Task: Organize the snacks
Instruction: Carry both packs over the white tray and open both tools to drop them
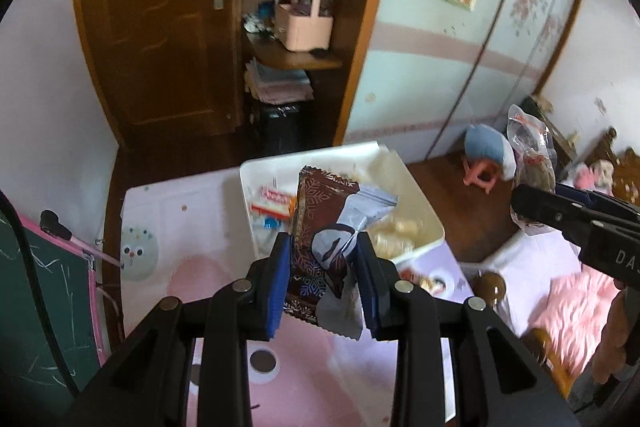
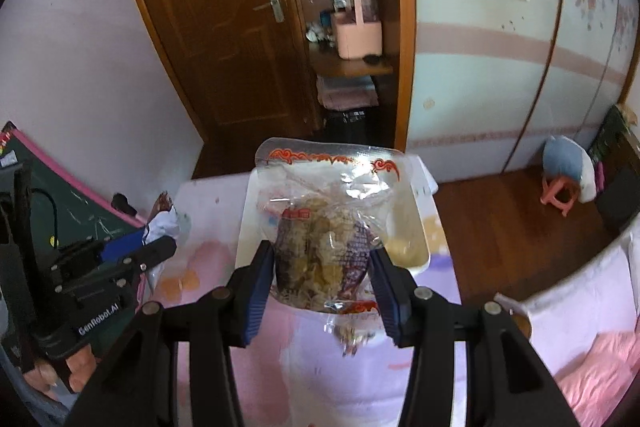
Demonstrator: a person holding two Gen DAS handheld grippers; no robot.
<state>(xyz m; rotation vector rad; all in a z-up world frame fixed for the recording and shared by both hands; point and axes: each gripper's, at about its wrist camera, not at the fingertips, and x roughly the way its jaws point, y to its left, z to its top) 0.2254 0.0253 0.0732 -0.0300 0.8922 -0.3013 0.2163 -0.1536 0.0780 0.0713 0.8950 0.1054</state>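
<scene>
While snacks already fill the white bin [image 1: 424,247], left gripper [image 1: 324,281] grasps a brown wrapper [image 1: 308,251] and right gripper [image 2: 324,285] a clear bag [image 2: 320,227], both undeposited.

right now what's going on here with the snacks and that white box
A person is sorting snacks with a handheld gripper in each hand. The left gripper is shut on a brown snowflake-print snack packet, and the right gripper is shut on a clear bag of snacks. Both packs are held up in the air above the white bin on the pink table; the bin already holds a few other snacks.
</scene>
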